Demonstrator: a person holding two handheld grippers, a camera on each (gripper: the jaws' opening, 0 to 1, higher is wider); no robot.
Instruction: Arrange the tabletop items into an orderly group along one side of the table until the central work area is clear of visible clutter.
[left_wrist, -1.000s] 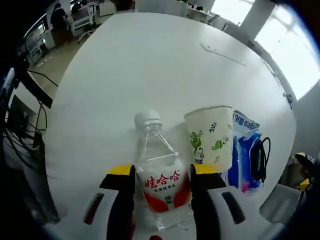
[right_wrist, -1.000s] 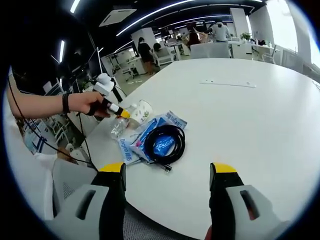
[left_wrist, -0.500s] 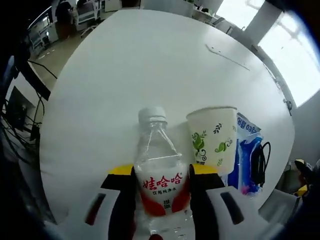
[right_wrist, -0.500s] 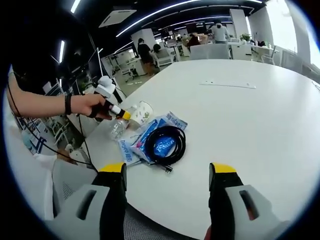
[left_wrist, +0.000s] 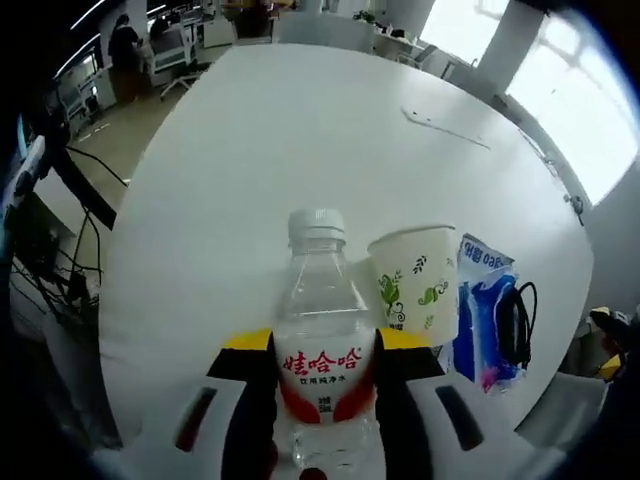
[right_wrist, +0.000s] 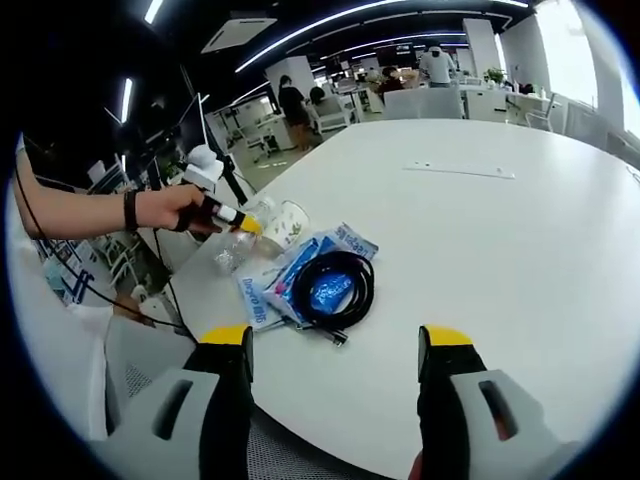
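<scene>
The water bottle (left_wrist: 322, 345) sits clamped upright in my left gripper (left_wrist: 322, 350) at the table's (left_wrist: 250, 150) near edge, just left of the paper cup (left_wrist: 415, 280), so I should set it down gently beside the cup without knocking it, while my right gripper (right_wrist: 335, 345) hangs wide open and empty.

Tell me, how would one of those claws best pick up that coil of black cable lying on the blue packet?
Probably from straight above. The black cable lies flat in a loose ring on the blue packet, so there is no upright side to pinch. The open right claw could straddle one strand on the ring's near edge, which faces it, and close across that. The paper cup sits on the far side.
</scene>
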